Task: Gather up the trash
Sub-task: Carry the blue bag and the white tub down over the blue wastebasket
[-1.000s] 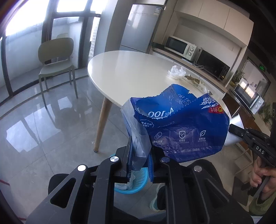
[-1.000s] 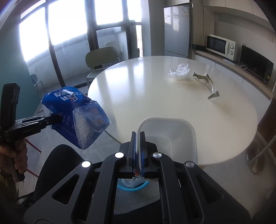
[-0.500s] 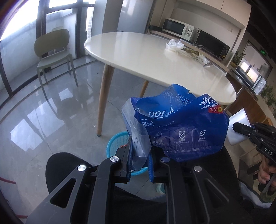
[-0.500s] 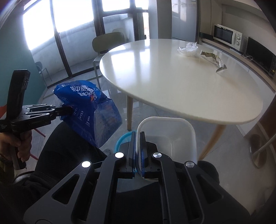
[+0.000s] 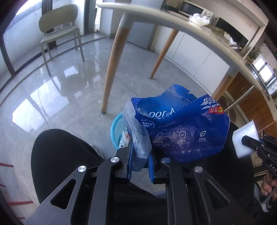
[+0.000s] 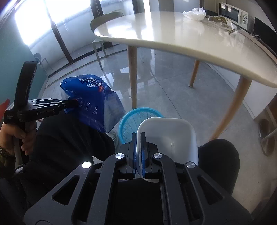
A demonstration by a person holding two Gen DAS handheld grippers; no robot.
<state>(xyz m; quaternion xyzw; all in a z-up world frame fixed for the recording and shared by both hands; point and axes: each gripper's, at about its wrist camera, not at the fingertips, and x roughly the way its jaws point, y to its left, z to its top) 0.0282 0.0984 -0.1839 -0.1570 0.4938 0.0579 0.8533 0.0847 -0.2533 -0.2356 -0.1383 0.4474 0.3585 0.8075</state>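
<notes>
My left jaws (image 5: 139,162) are clamped on the clear edge of a torn blue plastic wrapper (image 5: 180,128), and my right jaws (image 6: 138,154) are pinched tight on the rim of a white plastic tub (image 6: 170,135). Both loads hang above my dark-trousered knees, over a light blue mesh basket (image 6: 134,121) standing on the grey tiled floor (image 5: 57,93) beside a wooden leg. More crumpled wrappers (image 6: 194,13) lie up on the white tabletop (image 6: 173,34) beyond.
</notes>
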